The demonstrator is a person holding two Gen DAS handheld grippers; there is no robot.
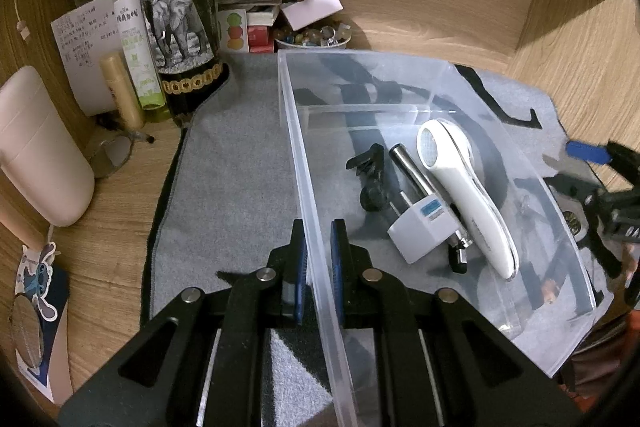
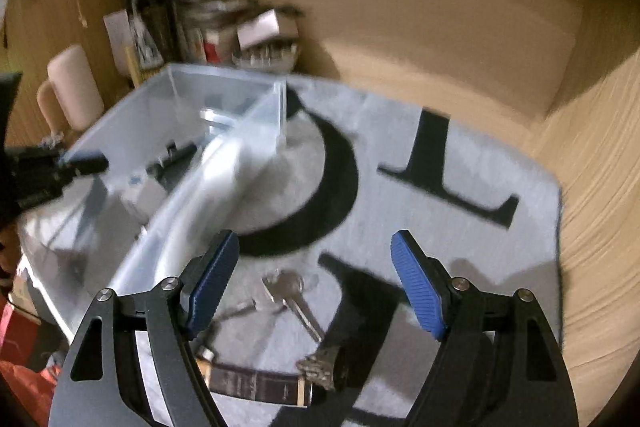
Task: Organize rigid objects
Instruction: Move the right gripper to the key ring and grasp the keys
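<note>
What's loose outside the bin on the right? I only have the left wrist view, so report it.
Observer: A silver key lies flat on the grey mat, just outside the clear plastic bin.
Operator: Give me the right gripper's jaws.
Observer: The right gripper is open. The key shows between its blue pads, which touch nothing.
</note>
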